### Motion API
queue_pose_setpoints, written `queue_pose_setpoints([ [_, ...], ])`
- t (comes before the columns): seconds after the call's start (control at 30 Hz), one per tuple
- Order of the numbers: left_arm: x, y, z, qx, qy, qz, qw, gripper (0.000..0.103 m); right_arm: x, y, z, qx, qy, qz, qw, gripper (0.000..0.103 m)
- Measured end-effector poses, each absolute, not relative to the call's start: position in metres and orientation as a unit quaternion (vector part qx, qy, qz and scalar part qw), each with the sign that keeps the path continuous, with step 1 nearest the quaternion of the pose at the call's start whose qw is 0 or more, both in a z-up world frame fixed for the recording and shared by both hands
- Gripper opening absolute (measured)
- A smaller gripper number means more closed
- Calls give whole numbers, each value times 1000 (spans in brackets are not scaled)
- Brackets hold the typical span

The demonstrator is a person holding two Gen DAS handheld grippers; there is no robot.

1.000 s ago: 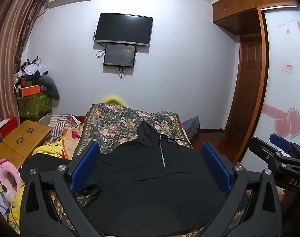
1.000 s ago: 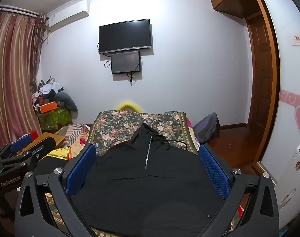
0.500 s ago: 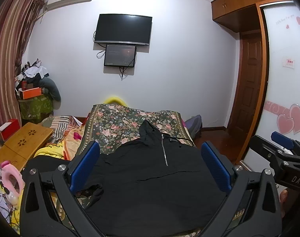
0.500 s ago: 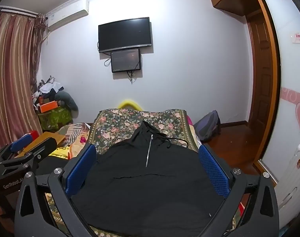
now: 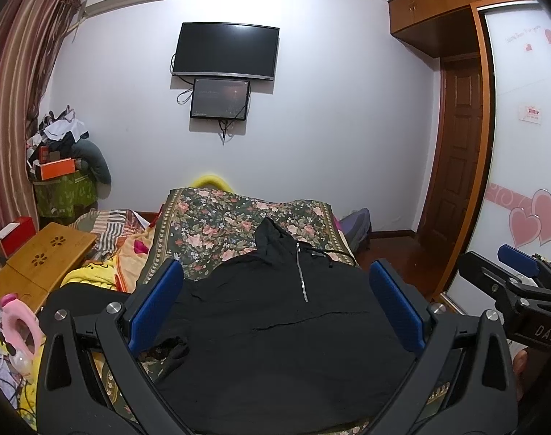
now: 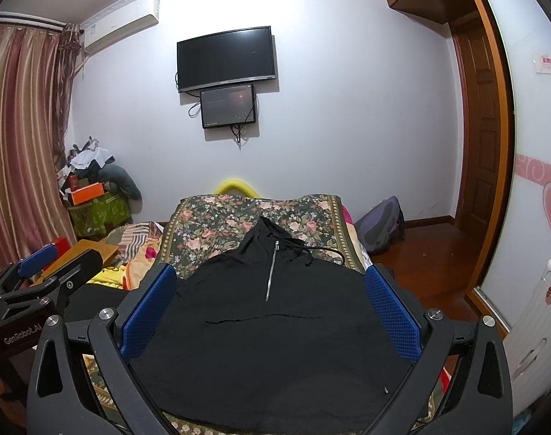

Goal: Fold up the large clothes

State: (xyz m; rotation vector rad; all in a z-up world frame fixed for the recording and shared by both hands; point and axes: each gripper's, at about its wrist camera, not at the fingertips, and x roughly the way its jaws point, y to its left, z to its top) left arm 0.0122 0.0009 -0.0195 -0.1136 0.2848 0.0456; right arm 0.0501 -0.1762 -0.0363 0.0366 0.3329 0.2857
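Bed (image 5: 217,217) fills the middle of both views, its floral cover giving a broad flat surface on which a large garment can be laid out whole, which is likely why the folding is done here and not on the cluttered side to the left. Hoodie (image 5: 286,333), black, lies front up across the near part of that cover, hood (image 6: 266,233) pointing toward the far wall and hem toward the cameras, so its width runs side to side and both edges fall within reach of the two tools. Its body looks spread and fairly smooth, with one faint crease across the chest; a sleeve end (image 5: 174,357) lies rumpled at the left edge, while the other sleeve cannot be made out. Left gripper (image 5: 275,311) hovers above the cloth with fingers spread wide and nothing between them; right gripper (image 6: 270,317) does the same beside it, also wide and empty. Held level and apart like this, they seem poised to come down on the two sides, so folding appears not yet begun. Zipper (image 6: 271,272) runs down the chest centre, a handy midline for an even fold.
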Motion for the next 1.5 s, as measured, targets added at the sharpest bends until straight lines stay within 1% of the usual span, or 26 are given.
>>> queue_pose_setpoints([
  [1.1, 20, 4, -18, -60, 150, 26, 986, 103, 51, -179, -35, 19, 170, 142, 975, 103],
  [1.5, 28, 11, -21, -70, 154, 35, 985, 103, 49, -175, -43, 17, 175, 142, 974, 103],
])
